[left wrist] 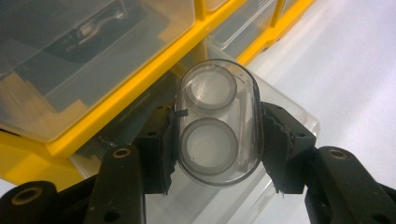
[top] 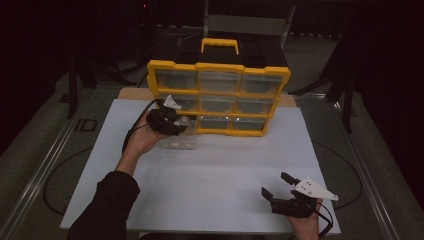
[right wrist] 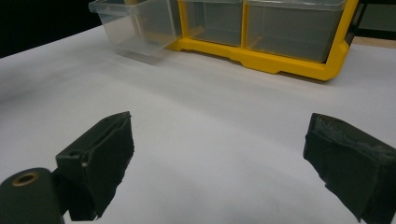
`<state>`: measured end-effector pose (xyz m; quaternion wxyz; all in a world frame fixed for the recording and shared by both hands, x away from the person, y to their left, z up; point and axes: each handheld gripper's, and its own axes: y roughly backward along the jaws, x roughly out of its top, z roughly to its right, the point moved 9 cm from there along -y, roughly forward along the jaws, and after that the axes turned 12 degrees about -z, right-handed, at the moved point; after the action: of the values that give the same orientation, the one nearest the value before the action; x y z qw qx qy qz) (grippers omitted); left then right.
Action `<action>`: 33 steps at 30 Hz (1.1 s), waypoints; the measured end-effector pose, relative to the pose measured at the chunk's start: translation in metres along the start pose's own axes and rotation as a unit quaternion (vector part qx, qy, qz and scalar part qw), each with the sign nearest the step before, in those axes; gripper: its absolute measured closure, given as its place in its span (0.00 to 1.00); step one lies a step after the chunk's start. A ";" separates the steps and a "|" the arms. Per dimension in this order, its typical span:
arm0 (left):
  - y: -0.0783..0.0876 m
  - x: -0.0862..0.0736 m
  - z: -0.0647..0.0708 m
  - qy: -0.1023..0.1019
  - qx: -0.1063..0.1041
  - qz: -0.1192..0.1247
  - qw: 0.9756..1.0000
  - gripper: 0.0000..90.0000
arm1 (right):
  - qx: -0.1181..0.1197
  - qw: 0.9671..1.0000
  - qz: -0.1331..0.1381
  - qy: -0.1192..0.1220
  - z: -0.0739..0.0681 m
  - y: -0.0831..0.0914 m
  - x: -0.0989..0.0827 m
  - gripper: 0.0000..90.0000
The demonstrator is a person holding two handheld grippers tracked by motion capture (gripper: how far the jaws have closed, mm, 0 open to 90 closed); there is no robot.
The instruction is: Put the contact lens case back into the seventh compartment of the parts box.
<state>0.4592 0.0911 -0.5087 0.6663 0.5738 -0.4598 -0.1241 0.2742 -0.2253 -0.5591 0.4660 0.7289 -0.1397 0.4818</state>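
One clear capsule [left wrist: 217,122] clamped in left gripper [left wrist: 218,140] (above pulled-out drawer [left wrist: 299,122]), right gripper [right wrist: 219,158] agape

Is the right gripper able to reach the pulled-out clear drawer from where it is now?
Probably yes. The right gripper has its jaws open over bare white table, and nothing lies between it and the clear drawer. The left gripper, holding a clear capsule above the drawer, might crowd it.

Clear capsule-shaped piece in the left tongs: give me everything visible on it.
The clear capsule piece looks like transparent plastic, an oval shell with two round rings inside, one above the other. The left tongs are shut on it, black pads pressing its two long sides. It hangs above the pulled-out clear drawer, beside the yellow organizer. Contents, if any, can't be told.
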 end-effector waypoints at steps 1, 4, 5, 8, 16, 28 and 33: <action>-0.001 0.000 0.000 -0.001 -0.001 -0.001 1.000 0.55 | 0.001 1.000 0.000 -0.002 0.000 0.000 0.000 0.09; -0.003 -0.002 0.000 -0.002 0.002 -0.005 1.000 0.55 | -0.001 1.000 -0.001 -0.003 0.001 0.001 0.000 0.09; -0.004 -0.003 0.000 -0.002 0.002 -0.007 1.000 0.55 | -0.002 1.000 -0.001 -0.002 0.001 0.001 0.000 0.09; -0.005 -0.005 -0.001 0.001 0.003 -0.009 1.000 0.55 | -0.001 1.000 0.000 -0.003 0.001 0.001 0.000 0.09; 0.000 -0.008 -0.004 0.029 0.015 0.011 0.999 0.22 | -0.001 1.000 0.000 -0.003 0.001 0.001 0.000 0.09; 0.021 -0.010 -0.007 0.041 0.021 0.042 0.998 0.00 | 0.000 1.000 0.001 -0.004 0.000 0.001 0.000 0.09; 0.034 -0.016 -0.009 0.051 0.024 0.060 0.997 0.00 | 0.000 1.000 0.001 -0.004 0.000 0.001 0.000 0.09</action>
<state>0.4449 0.1180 -0.4856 0.6810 0.5668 -0.4616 -0.0435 0.2735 -0.2261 -0.5586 0.4652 0.7305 -0.1420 0.4793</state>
